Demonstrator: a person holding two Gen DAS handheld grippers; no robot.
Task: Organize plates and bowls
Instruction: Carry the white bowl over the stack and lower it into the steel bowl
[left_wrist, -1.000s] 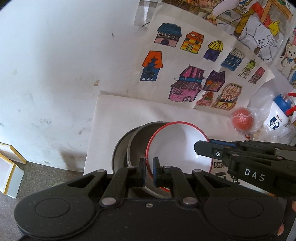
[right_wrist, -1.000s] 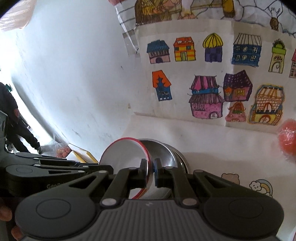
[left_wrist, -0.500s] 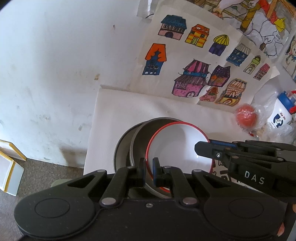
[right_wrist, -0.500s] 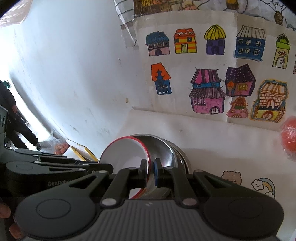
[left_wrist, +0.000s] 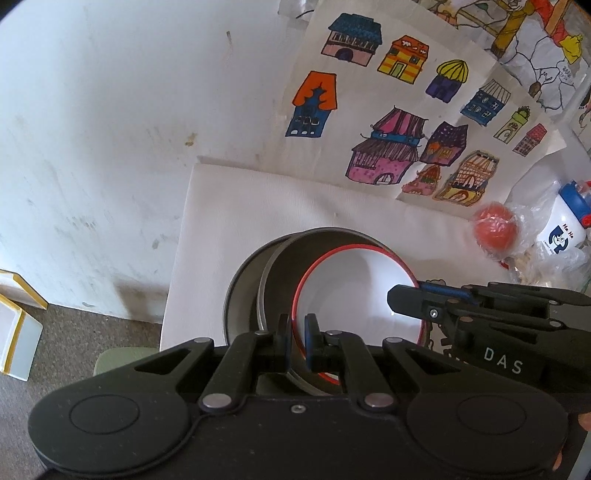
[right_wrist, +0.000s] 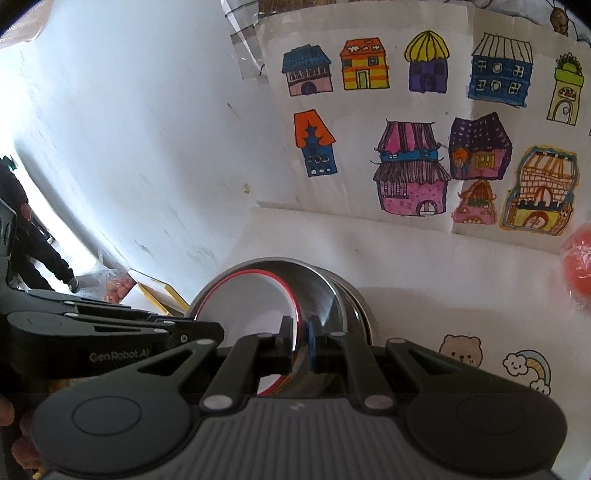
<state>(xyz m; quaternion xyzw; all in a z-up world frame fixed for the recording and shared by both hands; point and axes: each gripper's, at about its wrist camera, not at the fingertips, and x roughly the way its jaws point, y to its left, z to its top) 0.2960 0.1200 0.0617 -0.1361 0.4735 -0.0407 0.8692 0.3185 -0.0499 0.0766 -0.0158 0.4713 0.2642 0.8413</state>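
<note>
Both tongs on one bowl, low centre of the frame

Left tongs and right tongs are clamped on opposite rims of the red-rimmed white bowl, holding it tilted inside the metal bowls on the table, probably to nest it level.

left gripper pinching near rim of red-rimmed white bowl, right gripper gripping its right rim, bowl sitting tilted inside stacked metal bowls, white table under them, orange ball lying far right, house drawings hanging behind
</note>
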